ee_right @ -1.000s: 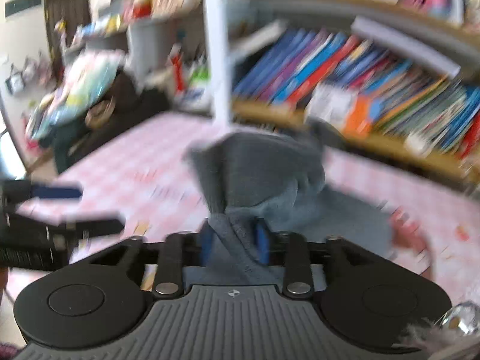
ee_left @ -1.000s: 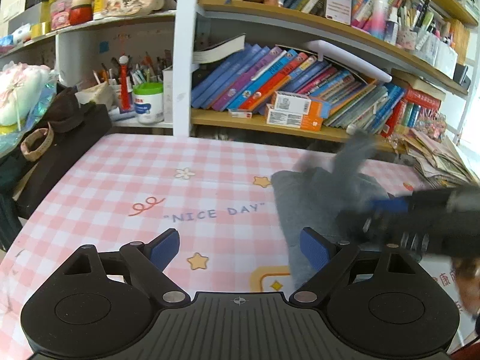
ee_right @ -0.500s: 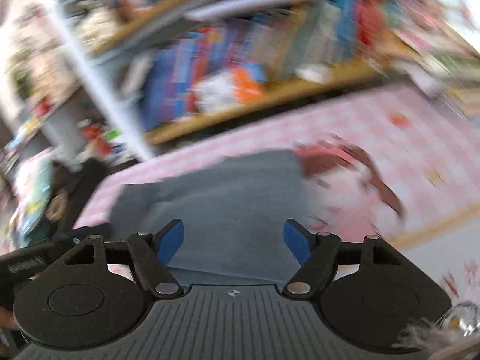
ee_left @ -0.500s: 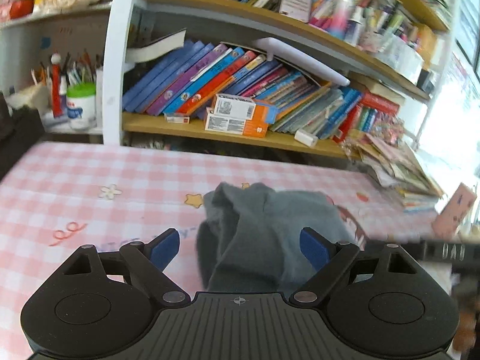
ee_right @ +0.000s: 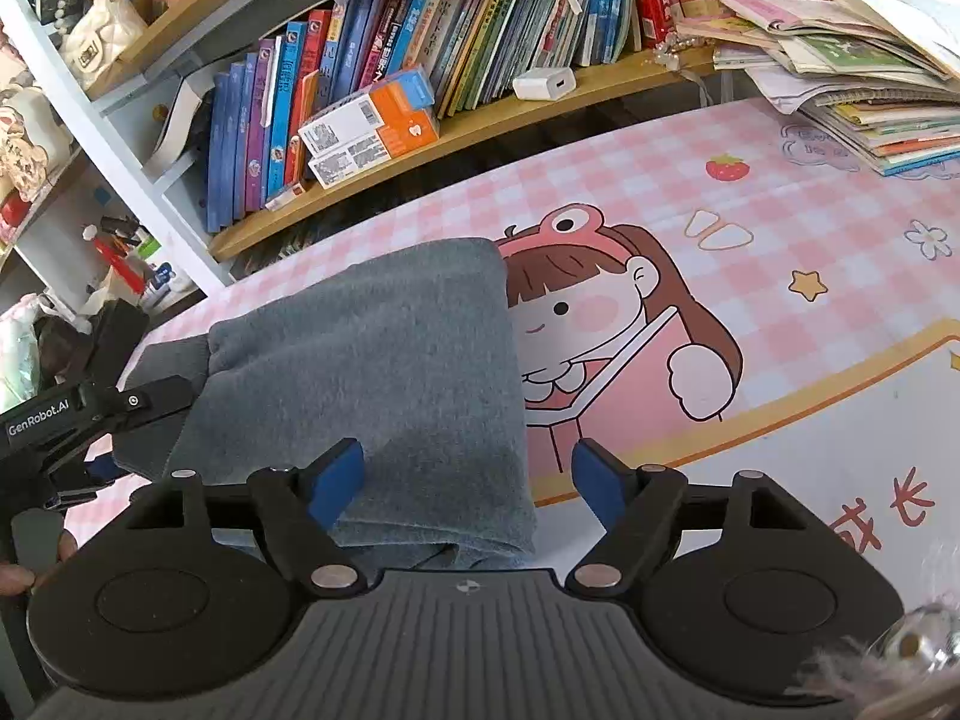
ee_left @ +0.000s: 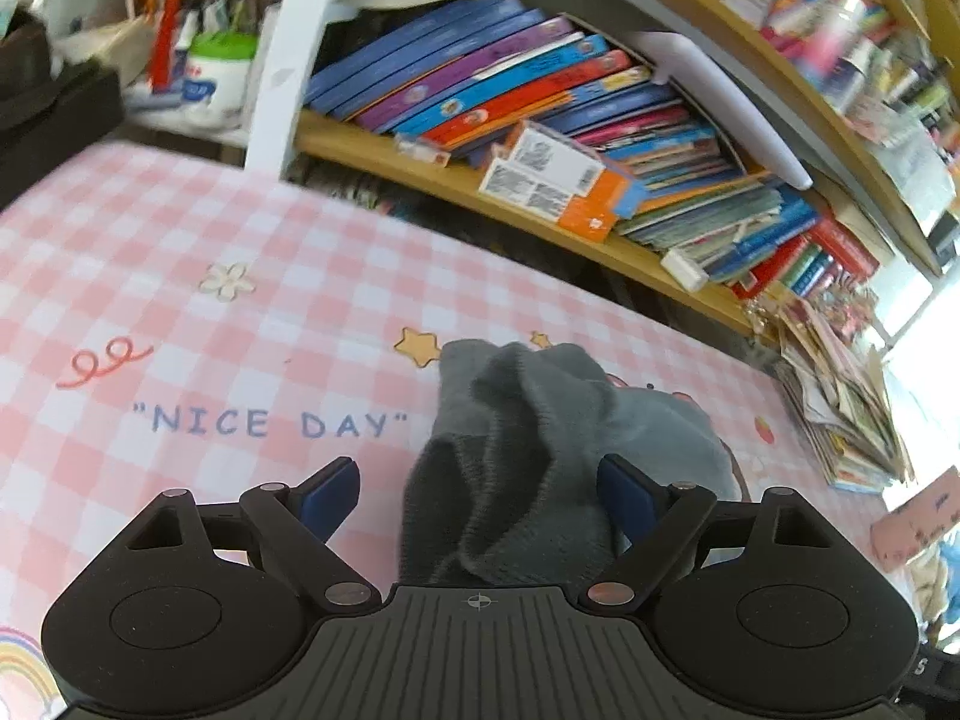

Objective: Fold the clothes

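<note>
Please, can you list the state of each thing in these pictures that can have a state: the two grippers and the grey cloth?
left gripper: open, jaws on both sides of a bunched end of the cloth.
right gripper: open, holding nothing, above the cloth's near edge.
grey garment: folded, lying on the pink checked tablecloth, one end rumpled and raised.

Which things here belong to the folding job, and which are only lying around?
Belongs to the job:
- grey garment, folded on the tablecloth
- left gripper, open
- right gripper, open

Just lying about:
- books on the shelf
- orange box
- white charger
- magazine pile
</note>
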Demonstrator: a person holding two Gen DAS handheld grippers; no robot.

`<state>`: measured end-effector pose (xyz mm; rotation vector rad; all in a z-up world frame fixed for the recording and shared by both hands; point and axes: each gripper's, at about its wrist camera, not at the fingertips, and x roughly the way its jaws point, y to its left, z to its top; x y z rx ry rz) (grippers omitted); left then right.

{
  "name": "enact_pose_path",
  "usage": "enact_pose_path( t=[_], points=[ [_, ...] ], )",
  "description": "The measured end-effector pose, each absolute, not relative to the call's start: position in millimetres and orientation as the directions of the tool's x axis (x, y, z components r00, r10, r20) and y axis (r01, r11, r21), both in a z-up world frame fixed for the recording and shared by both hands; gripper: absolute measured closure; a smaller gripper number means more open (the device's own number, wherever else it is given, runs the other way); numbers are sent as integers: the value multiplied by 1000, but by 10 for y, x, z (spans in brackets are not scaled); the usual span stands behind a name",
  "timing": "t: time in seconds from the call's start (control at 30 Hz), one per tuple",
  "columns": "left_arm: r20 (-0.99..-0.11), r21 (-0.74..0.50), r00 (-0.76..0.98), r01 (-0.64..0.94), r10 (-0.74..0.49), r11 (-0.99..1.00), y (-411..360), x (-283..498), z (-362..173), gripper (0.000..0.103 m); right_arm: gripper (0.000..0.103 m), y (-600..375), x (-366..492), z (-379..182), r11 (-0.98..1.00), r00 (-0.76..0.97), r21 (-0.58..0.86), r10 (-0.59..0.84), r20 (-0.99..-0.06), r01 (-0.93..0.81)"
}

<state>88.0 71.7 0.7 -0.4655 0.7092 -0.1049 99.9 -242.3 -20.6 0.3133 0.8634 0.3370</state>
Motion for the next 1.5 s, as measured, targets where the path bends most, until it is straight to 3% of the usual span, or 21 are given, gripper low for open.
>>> enact_pose_path(
  t=[0.07,0.13,0.2,0.23,0.4,0.57,0.8,0.87,0.9,0.93,1.07,1.17,1.2,1.33,1.43,1.5],
  points=[
    [-591,-478,760,-57,-272,877,749,876,12,31,27,-2425,1015,-222,902,601,402,410,-686,-157],
    [-577,-509,761,-51,-297,859,781,872,16,67,27,-2425,1030,-239,902,598,404,410,-689,-153],
    [-563,-539,762,-45,-320,841,812,869,20,86,27,-2428,1039,-249,902,596,404,409,-691,-150],
    [-556,-554,762,-42,-332,831,828,867,23,90,27,-2429,1040,-251,902,596,404,408,-691,-149],
    [-389,-621,835,76,-390,780,871,673,313,91,25,-2435,1044,-257,898,600,412,417,-683,-156],
    [-627,-534,736,-169,-254,829,990,771,-277,88,25,-2406,1080,-302,891,580,423,433,-690,-162],
    [-621,-527,735,-134,-272,839,1036,825,-294,80,25,-2366,1099,-336,889,567,425,442,-695,-171],
    [-621,-556,731,-156,-283,816,1075,790,-280,65,25,-2363,1098,-335,888,567,426,444,-694,-174],
    [-622,-571,728,-170,-289,803,1094,771,-275,41,25,-2362,1097,-333,887,567,427,445,-693,-175],
    [-623,-586,725,-183,-294,789,1113,751,-271,31,25,-2361,1098,-331,887,569,428,446,-691,-175],
    [-624,-654,698,-222,-350,723,1155,755,-390,33,25,-2353,1106,-321,885,577,432,448,-683,-175],
    [-612,-686,694,-226,-380,692,1166,824,-377,68,25,-2354,1104,-327,883,579,435,451,-679,-177],
    [-606,-686,697,-215,-383,695,1166,845,-329,86,25,-2358,1105,-330,882,579,437,451,-679,-176],
    [-424,-693,799,16,-426,721,1091,758,131,89,25,-2383,1107,-324,876,587,450,459,-666,-174],
    [-499,-619,791,-41,-353,784,1074,804,104,89,25,-2395,1129,-332,866,587,472,472,-657,-168],
    [-617,-577,726,-155,-303,802,1117,887,-138,88,25,-2383,1152,-352,866,578,472,473,-665,-165]
  ],
)
